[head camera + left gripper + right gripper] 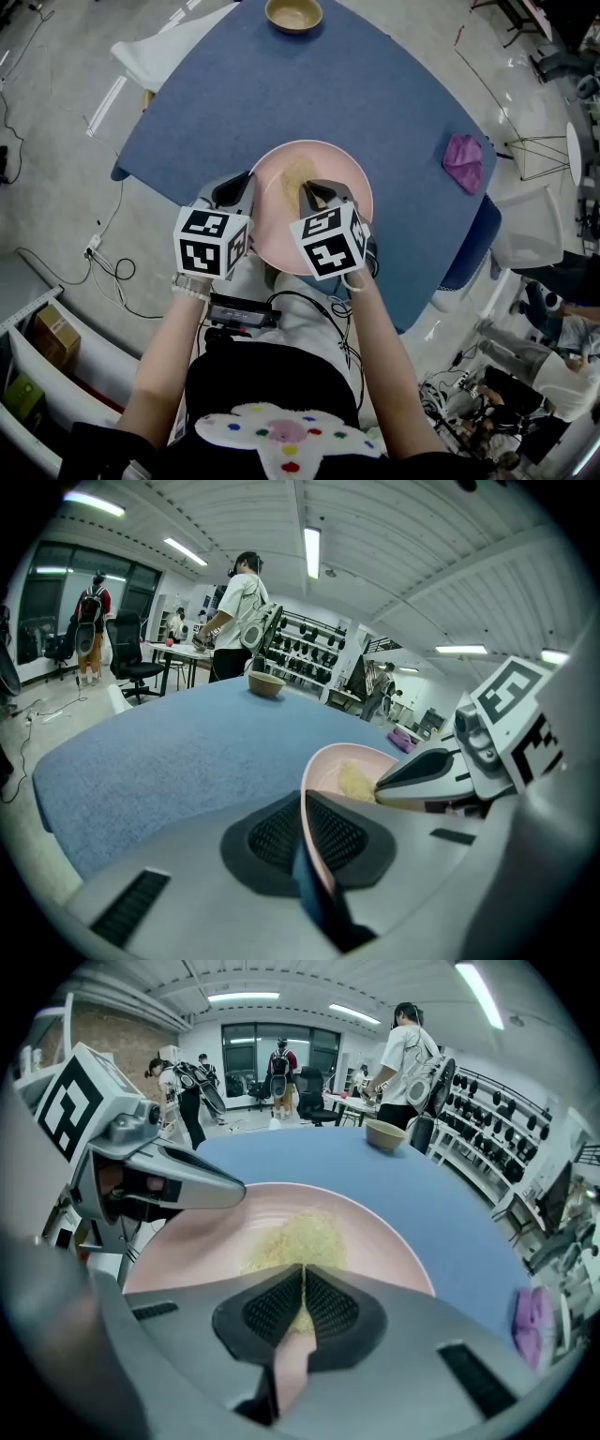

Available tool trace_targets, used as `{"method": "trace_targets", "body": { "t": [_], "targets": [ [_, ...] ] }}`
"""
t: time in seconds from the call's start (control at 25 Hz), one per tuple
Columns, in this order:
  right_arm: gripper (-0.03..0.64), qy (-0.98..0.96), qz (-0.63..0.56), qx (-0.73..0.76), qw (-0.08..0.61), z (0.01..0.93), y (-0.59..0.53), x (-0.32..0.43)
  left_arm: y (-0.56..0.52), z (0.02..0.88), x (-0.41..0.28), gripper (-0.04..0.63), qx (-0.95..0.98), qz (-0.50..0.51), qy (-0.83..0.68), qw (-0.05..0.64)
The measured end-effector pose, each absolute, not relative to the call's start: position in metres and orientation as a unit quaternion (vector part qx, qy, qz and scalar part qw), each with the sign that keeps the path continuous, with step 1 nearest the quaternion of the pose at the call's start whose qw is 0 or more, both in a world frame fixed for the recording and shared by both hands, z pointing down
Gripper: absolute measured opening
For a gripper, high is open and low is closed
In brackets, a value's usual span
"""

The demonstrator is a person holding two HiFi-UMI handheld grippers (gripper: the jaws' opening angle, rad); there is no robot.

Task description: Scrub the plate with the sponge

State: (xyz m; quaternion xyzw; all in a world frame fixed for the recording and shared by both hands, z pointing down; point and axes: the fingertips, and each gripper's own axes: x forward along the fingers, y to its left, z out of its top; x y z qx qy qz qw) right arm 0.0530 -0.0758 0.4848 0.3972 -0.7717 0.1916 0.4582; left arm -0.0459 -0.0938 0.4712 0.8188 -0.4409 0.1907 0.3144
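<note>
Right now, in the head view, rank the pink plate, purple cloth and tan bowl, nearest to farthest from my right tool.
1. Pink plate, directly beneath the right tool.
2. Purple cloth, off to the right.
3. Tan bowl, at the far edge of the table.

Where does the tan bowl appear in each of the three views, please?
Head view: the tan bowl sits at the top edge, just left of centre.
Left gripper view: the bowl is above centre, a little left, at the table's far end.
Right gripper view: the bowl is upper right of centre.
Shared landmark: the pink plate, nearer than the bowl in every view.
</note>
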Motion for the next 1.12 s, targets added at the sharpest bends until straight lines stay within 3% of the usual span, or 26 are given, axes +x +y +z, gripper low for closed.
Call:
{"method": "trace_targets", "body": {
  "t": [0.68, 1.12],
  "targets": [
    [0.015, -0.722, 0.18, 0.42, 0.52, 0.487, -0.067, 0.116, -0.093, 0.471, -0.045, 0.026, 0.819, 0.192, -0.44, 0.313],
    [0.014, -0.713, 0.183, 0.435, 0.518, 0.486, -0.062, 0.123, -0.093, 0.471, -0.048, 0.026, 0.819, 0.192, -0.442, 0.311]
  ]
}}
